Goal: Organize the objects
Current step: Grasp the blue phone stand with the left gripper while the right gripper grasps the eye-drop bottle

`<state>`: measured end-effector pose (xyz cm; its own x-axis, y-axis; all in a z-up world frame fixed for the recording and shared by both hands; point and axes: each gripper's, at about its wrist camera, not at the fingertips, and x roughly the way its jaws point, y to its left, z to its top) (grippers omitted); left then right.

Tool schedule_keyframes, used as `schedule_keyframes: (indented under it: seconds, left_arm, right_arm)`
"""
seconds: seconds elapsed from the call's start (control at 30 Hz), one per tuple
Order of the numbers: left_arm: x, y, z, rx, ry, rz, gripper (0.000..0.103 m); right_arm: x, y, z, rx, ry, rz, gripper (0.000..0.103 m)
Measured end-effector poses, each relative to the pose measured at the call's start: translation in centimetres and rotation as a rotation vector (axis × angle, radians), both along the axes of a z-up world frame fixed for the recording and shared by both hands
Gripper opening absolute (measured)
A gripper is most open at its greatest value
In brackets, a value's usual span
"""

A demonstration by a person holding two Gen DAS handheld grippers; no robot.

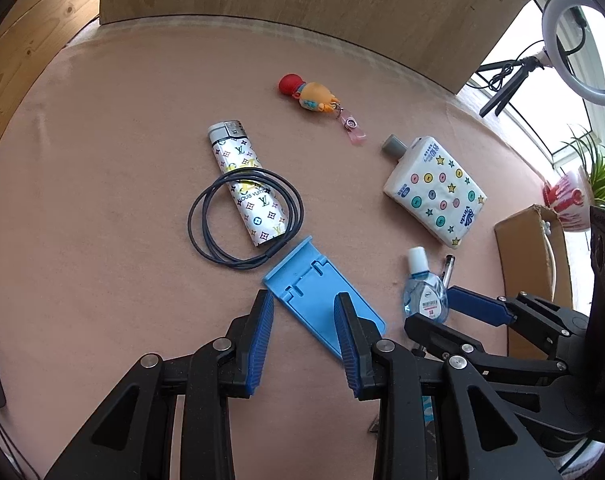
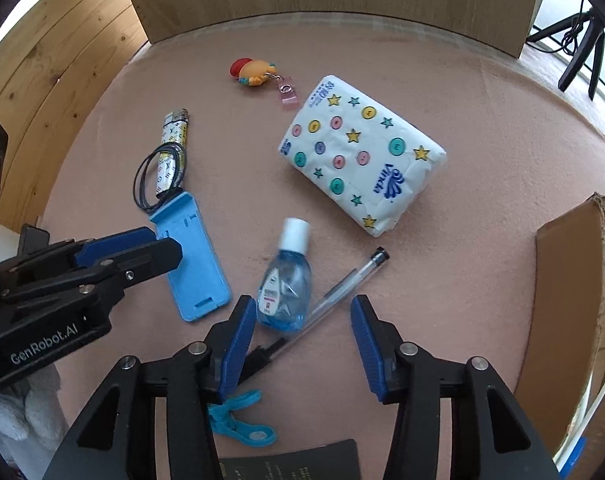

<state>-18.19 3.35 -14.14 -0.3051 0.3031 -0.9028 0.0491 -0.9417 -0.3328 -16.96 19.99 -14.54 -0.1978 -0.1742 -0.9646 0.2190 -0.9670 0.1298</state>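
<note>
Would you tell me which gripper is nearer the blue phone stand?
Left. The left gripper hangs over the blue phone stand, jaws open astride it; the right gripper sits off to its right, by the pen.

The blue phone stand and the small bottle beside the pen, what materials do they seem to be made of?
The blue phone stand looks like moulded hard plastic with a matte finish: uniform colour, crisp cut-out slots, no glare. The small bottle seems clear blue-tinted plastic, glossy, since the liquid and highlights show through it; its white cap looks opaque plastic. Whether the bottle is plastic or glass cannot be settled by look alone.
</note>
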Motion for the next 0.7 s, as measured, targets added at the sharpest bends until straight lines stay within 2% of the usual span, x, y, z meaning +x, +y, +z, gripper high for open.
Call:
schedule_keyframes:
  seconds: [0.13, 0.23, 0.4, 0.53, 0.7]
  left_arm:
    - [-0.4, 0.8, 0.1, 0.026, -0.004, 0.018, 0.056]
    - [-0.9, 1.8, 0.1, -0.011, 0.003, 0.014, 0.057]
    - [-0.9, 4.6, 0.3, -0.157, 0.026, -0.059, 0.057]
    - [-0.7, 5.9, 0.2, -0.225, 0.044, -0.075, 0.06]
    - [-0.6, 7.8, -0.1, -0.32, 0.074, -0.102, 0.061]
  right_arm:
    - [-0.5, 2.2, 0.1, -0.005, 0.001, -0.03, 0.043]
    - [-0.4, 3.4, 0.5, -0.046, 0.0, -0.058, 0.043]
    - [0.2, 4.3, 1.9, -0.049, 0.048, -0.072, 0.044]
    - [0.4, 5.4, 3.3, -0.061, 0.082, -0.095, 0.045]
    - [-0.5, 4.8, 2.8, -0.099, 0.078, -0.09, 0.045]
